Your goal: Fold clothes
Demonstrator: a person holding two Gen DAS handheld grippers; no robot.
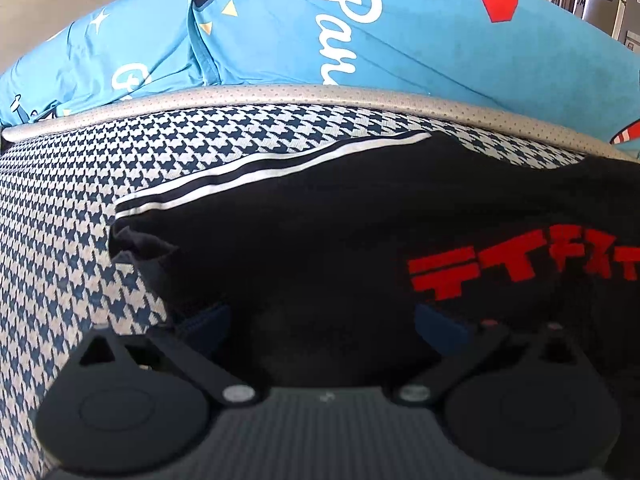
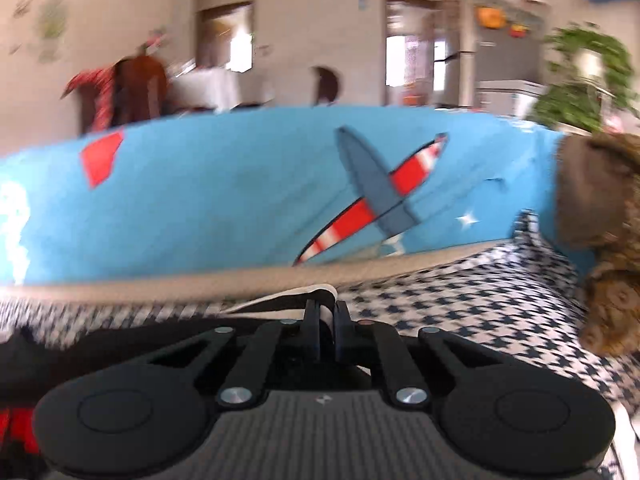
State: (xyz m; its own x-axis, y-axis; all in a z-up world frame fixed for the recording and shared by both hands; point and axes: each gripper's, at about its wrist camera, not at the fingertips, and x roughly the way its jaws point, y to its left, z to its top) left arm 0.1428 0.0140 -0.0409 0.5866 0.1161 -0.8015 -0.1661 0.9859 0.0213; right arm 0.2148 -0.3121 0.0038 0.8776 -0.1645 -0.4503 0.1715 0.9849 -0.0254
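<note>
A black garment (image 1: 320, 240) with red lettering (image 1: 520, 264) lies on a houndstooth cushion (image 1: 80, 200). A white-and-black striped edge (image 1: 260, 176) runs along its far side. My left gripper (image 1: 322, 322) hovers low over the garment's near part. Its blue pads (image 1: 208, 320) stand wide apart and open, with dark fabric under and between them. In the right wrist view my right gripper (image 2: 328, 320) is shut, its two fingers pinching the striped edge (image 2: 288, 300) of the same garment. The cloth rises slightly from the cushion (image 2: 460, 312) there.
A bright blue printed cover (image 1: 400, 60) (image 2: 200, 200) bulges behind the cushion, past a grey piped rim (image 1: 280, 94). A brown furry object (image 2: 600, 240) sits at the right end. Beyond are a plant (image 2: 580, 80), doorways and blurred furniture.
</note>
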